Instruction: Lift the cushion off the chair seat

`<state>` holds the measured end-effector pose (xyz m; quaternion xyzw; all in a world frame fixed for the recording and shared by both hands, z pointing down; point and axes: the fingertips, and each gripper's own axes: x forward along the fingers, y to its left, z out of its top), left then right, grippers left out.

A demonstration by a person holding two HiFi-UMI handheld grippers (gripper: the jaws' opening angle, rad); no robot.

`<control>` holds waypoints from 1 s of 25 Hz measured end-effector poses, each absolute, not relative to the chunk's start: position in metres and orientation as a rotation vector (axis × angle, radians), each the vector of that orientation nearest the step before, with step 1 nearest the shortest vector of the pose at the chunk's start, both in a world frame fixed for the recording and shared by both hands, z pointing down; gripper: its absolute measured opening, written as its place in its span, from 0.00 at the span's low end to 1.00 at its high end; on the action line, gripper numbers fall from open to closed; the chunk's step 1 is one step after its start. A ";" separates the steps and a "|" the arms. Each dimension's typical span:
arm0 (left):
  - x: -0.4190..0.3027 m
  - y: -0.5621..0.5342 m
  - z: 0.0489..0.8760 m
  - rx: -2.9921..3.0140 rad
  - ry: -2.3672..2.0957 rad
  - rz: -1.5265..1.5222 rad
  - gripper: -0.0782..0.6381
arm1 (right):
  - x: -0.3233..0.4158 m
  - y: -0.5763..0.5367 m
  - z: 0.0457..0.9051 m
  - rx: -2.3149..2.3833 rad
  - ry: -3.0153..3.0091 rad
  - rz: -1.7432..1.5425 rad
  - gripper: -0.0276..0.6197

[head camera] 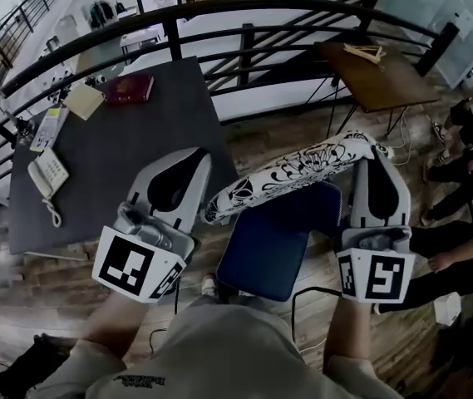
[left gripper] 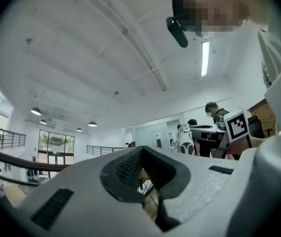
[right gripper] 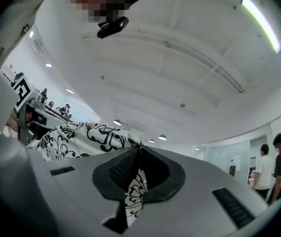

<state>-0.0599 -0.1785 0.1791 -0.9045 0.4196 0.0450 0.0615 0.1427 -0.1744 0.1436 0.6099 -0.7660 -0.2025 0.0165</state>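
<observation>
The cushion (head camera: 294, 169), white with a black floral print, hangs in the air above the blue chair seat (head camera: 273, 239) and is clear of it. It slopes from a high end at the right claw (head camera: 375, 150) down to a low end just beside the left claw (head camera: 188, 158).

The right gripper view shows the right claw (right gripper: 139, 154) pinched narrow on a fold of the printed fabric, with more of the cushion bunched over its left side. The left gripper view shows the left claw (left gripper: 142, 154) closed narrow with no fabric between its pads, only floor showing through the slit below them. The cushion (left gripper: 184, 139) appears far off in that view, by the other gripper's marker cube.

Left of the chair stands a dark grey counter (head camera: 120, 156) carrying a white telephone (head camera: 46, 177) and a red book (head camera: 128, 88). A black railing (head camera: 244, 11) curves behind it, and a small wooden table (head camera: 386, 77) stands on the plank floor to the right.
</observation>
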 end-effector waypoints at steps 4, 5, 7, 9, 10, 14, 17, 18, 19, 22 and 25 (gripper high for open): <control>-0.067 -0.165 0.158 -2.697 1.208 0.116 0.12 | 0.139 -0.135 0.094 1.961 -2.411 -0.809 0.06; -0.069 -0.162 0.156 -2.685 1.205 0.113 0.12 | 0.139 -0.126 0.088 1.973 -2.418 -0.835 0.06; -0.071 -0.153 0.153 -2.668 1.195 0.133 0.12 | 0.141 -0.110 0.082 1.995 -2.446 -0.847 0.06; -0.074 -0.147 0.154 -2.673 1.178 0.170 0.12 | 0.144 -0.101 0.086 2.017 -2.482 -0.812 0.06; -0.077 -0.145 0.158 -2.683 1.177 0.178 0.12 | 0.145 -0.097 0.091 2.026 -2.502 -0.781 0.06; -0.101 -0.137 0.192 -2.742 1.211 0.177 0.12 | 0.131 -0.085 0.123 2.031 -2.539 -0.645 0.06; -0.100 -0.135 0.209 -2.764 1.245 0.159 0.12 | 0.132 -0.083 0.150 2.027 -2.540 -0.512 0.06; -0.093 -0.135 0.213 -2.769 1.260 0.140 0.12 | 0.137 -0.084 0.158 2.024 -2.546 -0.460 0.06; -0.085 -0.135 0.217 -2.775 1.272 0.120 0.12 | 0.141 -0.085 0.165 2.019 -2.551 -0.415 0.06; -0.066 -0.133 0.226 -2.802 1.274 0.100 0.12 | 0.147 -0.090 0.178 1.987 -2.556 -0.348 0.06; -0.062 -0.133 0.231 -2.819 1.251 0.087 0.12 | 0.140 -0.095 0.182 1.951 -2.554 -0.330 0.06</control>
